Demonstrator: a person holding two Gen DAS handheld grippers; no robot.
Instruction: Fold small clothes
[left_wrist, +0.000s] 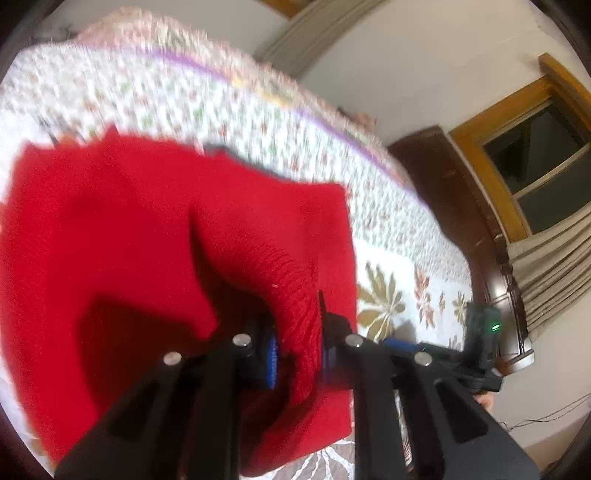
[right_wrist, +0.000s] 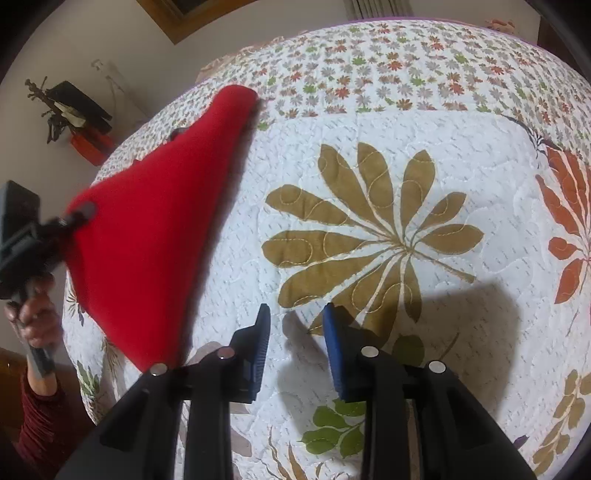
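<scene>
In the left wrist view, the left gripper is clamped on a bunched, ribbed edge of the red garment, which hangs lifted above the flowered quilt on the bed; the rest of the cloth spreads away from the camera, blurred. The right gripper shows just beside it, low at the right. In the right wrist view, the right gripper hovers over bare quilt with its jaws apart and nothing between them, while the red garment stretches from the left gripper to a far end resting on the quilt. The step looks like lifting the piece to spread or fold it. Next, the free gripper likely needs to catch a second edge.
</scene>
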